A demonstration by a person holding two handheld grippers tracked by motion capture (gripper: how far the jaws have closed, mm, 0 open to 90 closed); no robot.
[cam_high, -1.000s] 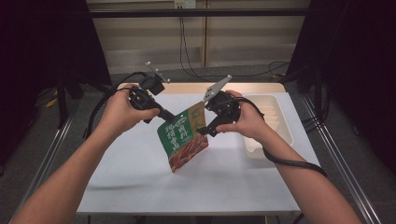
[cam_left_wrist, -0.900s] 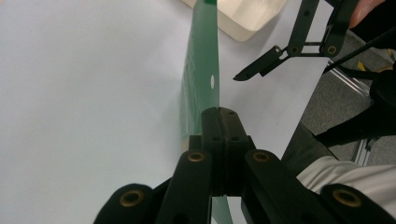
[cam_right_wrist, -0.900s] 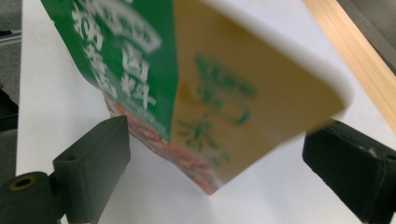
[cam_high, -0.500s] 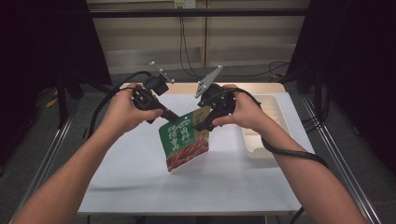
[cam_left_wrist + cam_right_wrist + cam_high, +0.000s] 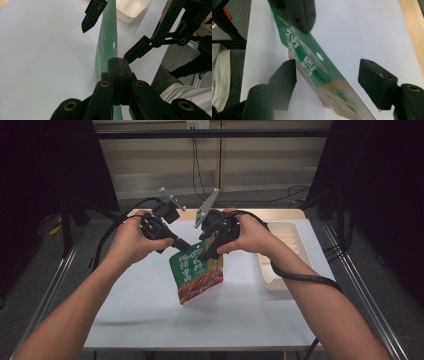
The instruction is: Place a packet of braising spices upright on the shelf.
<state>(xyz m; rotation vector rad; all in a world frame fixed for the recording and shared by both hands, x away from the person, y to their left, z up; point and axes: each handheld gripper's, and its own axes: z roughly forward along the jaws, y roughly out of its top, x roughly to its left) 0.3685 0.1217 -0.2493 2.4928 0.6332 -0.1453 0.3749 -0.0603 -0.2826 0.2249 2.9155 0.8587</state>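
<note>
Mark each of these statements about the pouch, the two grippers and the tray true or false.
1. The left gripper is shut on the pouch. True.
2. The right gripper is clamped on the pouch. False: its jaws have been closing with the pouch between them, but a gap shows at the pads.
3. The pouch lies flat on the table. False: it hangs in the air above it.
4. A white tray sits at the table's right side. True.
5. The pouch is blue. False: it is green and red.
</note>
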